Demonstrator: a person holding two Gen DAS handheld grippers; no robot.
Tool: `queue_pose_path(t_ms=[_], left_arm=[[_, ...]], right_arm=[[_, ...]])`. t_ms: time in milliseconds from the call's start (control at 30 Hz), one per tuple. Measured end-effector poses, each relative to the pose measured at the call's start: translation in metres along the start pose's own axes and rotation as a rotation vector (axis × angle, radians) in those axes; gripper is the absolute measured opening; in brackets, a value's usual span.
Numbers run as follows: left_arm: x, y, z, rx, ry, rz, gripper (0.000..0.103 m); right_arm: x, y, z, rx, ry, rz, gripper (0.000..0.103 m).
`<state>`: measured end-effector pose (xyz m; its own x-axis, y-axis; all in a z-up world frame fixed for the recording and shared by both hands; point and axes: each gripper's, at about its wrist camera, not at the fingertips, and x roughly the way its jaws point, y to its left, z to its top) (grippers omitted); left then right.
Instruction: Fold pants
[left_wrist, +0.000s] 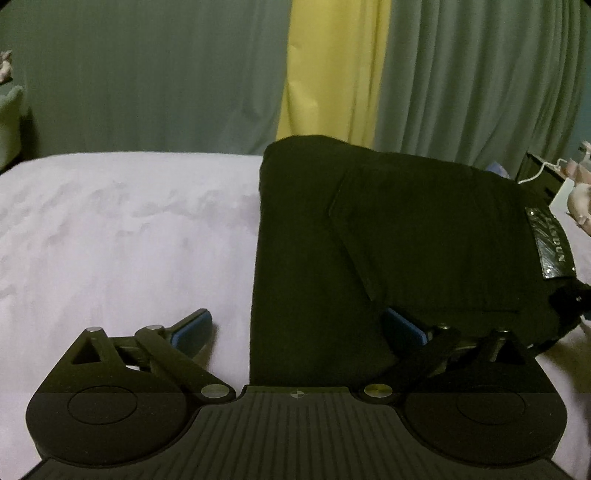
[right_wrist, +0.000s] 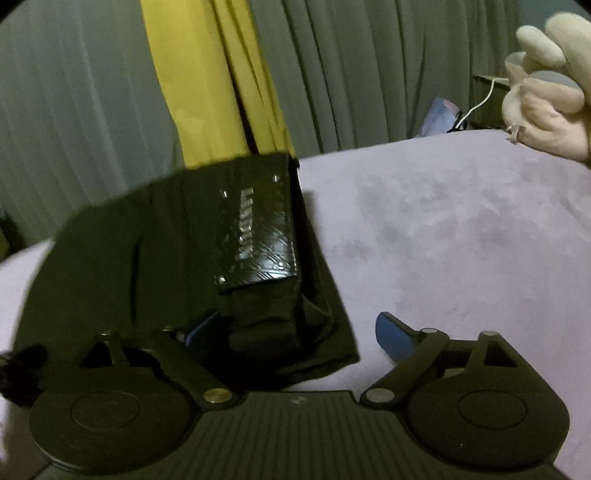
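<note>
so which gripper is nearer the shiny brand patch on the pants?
Right. The right gripper sits open just below the brand patch, at the waistband end. The left gripper, also open, straddles the pants' other edge, with the patch off to its far right.

I face grey-green curtains (left_wrist: 147, 74) with a yellow panel (left_wrist: 332, 74) behind the lilac bedspread (left_wrist: 110, 240); light is dim.

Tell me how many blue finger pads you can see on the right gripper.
2. One blue pad stands clear over the lilac bedcover; the other is partly hidden against the folded black pants.
</note>
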<state>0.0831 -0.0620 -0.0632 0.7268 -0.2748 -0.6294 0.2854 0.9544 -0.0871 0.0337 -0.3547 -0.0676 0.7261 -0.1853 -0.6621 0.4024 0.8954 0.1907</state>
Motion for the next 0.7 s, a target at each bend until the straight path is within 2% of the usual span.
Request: queue_pose_path(t_ms=[100,233,300,400,467,500,567,700], left_arm=[[-0.005,0.001,0.003,-0.007,0.004,0.013,0.103],[-0.021,-0.004,-0.002,0.101,-0.069,0.066,0.102],[-0.025,-0.007,-0.003,0.117,-0.078,0.081,0.102],[-0.022,-0.002,0.000,0.039,-0.046,0.065,0.102],[-0.017,0.001,0.000,-0.004,-0.025,0.057,0.102],[-0.015,0.004,0.000,-0.019,-0.018,0.054,0.103],[-0.016,0.004,0.000,-0.031,-0.011,0.049,0.103],[-0.014,0.003,-0.001,-0.014,-0.015,0.059,0.103]], right_arm=[[0.009,0.006,0.001,-0.010,0.000,-0.036,0.097],[-0.008,0.006,-0.003,0.004,-0.033,-0.028,0.097],[-0.019,0.007,-0.007,-0.027,-0.066,-0.027,0.097],[-0.032,0.017,-0.013,-0.071,-0.083,-0.040,0.097],[-0.029,0.025,-0.018,-0.113,-0.060,-0.032,0.097],[-0.026,0.030,-0.018,-0.143,-0.053,-0.055,0.097],[-0.019,0.035,-0.019,-0.182,-0.037,-0.093,0.099],[-0.014,0.027,-0.016,-0.143,-0.015,-0.070,0.099]])
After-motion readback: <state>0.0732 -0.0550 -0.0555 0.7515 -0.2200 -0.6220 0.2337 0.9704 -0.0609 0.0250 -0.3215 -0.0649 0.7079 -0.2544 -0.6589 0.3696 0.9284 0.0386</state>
